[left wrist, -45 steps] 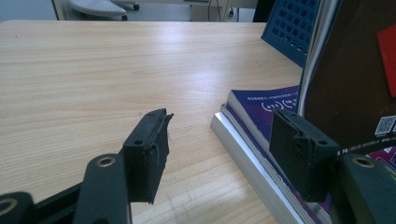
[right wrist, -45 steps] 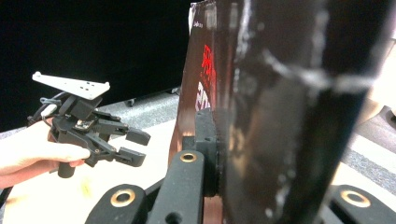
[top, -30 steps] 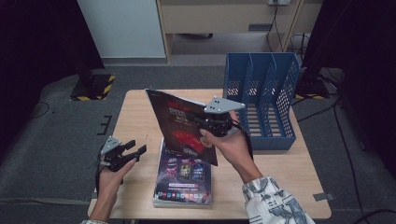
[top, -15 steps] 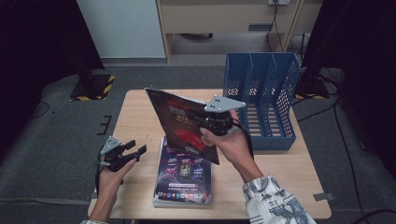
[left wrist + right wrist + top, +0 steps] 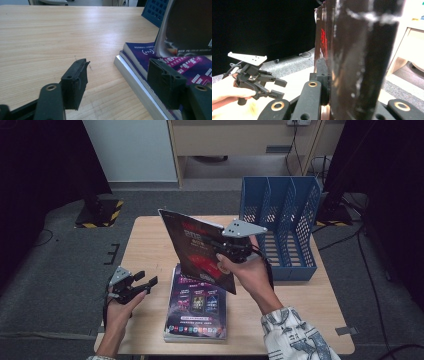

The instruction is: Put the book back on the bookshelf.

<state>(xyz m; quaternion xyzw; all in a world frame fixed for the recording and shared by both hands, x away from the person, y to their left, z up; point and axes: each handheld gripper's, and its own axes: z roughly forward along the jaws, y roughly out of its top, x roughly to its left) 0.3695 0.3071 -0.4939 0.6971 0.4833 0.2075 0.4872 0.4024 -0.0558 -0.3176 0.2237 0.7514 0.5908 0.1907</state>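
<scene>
— While scanning from big to small: table (image 5: 150, 245) first, pale wood. What at two o'clock?

— Blue rack (image 5: 280, 227) at two o'clock, upright, slots facing up. Next down in size?

— Stack (image 5: 196, 306) of books at six o'clock, lying flat, purple cover on top. Seen close in the left gripper view too, stack (image 5: 140, 65) at three o'clock of the jaws.

— And above it?

— Magazine (image 5: 200, 251), dark with red print, lifted off the table near centre, tilted, lower edge over the stack's far end. Clamped in the right gripper (image 5: 235, 251), jaws pressed tight on the right edge. In the right gripper view, magazine (image 5: 359, 55) standing edge-on between the jaws.

— Left side?

— Left gripper (image 5: 137, 285) at eight o'clock, held low just beside the stack, apart from it. Jaws spread with nothing between, just widened a little further. Left gripper (image 5: 275, 88) also visible from the right gripper view, at nine o'clock, in a hand (image 5: 227, 91).
</scene>
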